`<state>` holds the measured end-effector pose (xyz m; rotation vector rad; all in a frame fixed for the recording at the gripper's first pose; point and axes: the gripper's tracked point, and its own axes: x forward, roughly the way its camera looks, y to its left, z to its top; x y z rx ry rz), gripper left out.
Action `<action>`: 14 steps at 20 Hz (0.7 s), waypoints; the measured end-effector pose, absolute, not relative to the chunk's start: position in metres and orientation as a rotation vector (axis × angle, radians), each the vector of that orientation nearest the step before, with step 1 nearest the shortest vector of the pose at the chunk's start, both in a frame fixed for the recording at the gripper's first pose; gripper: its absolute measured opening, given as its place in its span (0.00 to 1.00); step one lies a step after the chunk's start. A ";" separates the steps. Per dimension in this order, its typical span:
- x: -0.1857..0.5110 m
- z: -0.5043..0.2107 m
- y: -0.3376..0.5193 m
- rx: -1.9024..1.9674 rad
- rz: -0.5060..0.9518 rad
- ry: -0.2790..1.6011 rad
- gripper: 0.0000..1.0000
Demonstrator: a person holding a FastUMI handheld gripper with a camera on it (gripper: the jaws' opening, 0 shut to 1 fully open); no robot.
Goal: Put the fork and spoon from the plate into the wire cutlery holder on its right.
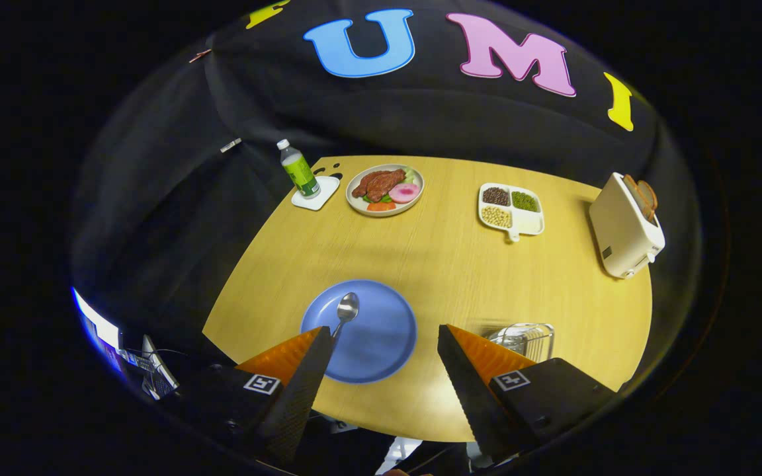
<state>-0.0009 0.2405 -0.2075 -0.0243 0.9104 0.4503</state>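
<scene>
A blue plate (381, 334) lies on the wooden table just ahead of my gripper (381, 330), between the two fingers. A metal spoon (346, 311) rests on the plate's left part, bowl pointing away, its handle running behind the left finger. The wire cutlery holder (526, 338) stands to the plate's right, partly hidden by the right finger; something metal shows inside it, too small to tell what. The gripper is open, high above the table, with nothing between its fingers.
At the table's far side stand a bottle (299, 169) on a white coaster, a plate of meat and vegetables (385, 189) and a divided dish of beans (510, 209). A white toaster (626, 226) sits at the right edge. Devices with cables (149, 370) lie lower left.
</scene>
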 end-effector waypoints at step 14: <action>-0.032 -0.351 0.314 -0.064 0.426 1.147 0.93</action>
